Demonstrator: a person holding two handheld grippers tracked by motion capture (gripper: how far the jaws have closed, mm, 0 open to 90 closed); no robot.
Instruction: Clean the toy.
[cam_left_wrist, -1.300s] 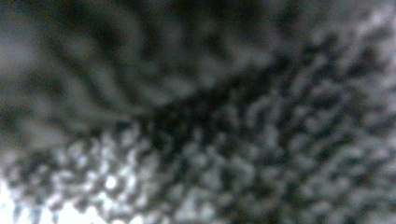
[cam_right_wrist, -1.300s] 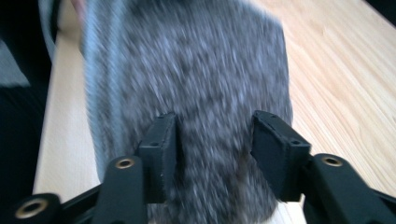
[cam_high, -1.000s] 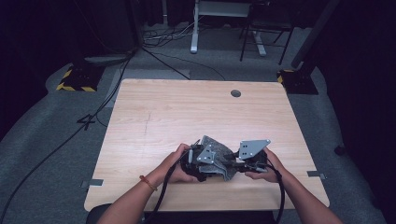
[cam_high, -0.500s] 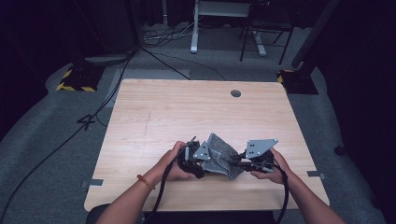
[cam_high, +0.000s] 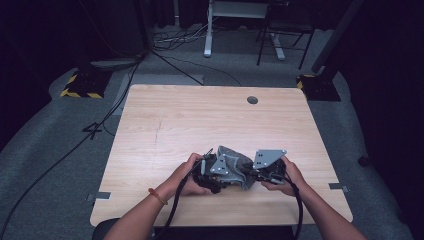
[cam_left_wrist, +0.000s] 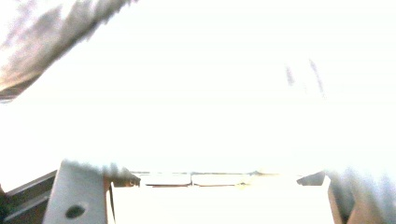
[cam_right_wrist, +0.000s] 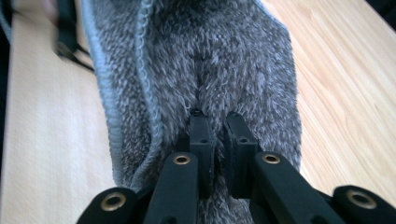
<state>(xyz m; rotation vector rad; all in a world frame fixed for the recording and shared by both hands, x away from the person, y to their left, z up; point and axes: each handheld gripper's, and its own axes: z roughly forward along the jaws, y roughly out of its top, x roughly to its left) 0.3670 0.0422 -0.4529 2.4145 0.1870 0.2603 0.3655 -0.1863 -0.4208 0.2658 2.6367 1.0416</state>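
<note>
Since a second ago both hands have slid toward 5 o'clock along the wooden table (cam_high: 165, 120). The grey fleecy cloth (cam_high: 239, 165) lies bunched near the 6 o'clock edge between the grippers. The right gripper (cam_right_wrist: 215, 122) has just closed, pinching a fold of it; the left gripper (cam_high: 209, 172) is closed on its 9 o'clock end.

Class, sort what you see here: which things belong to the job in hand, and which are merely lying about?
Job in hand:
grey towel
left gripper, shut
right gripper, pinching the towel
wooden table

Lying about:
floor cables
desk frame
hazard-striped block
</note>
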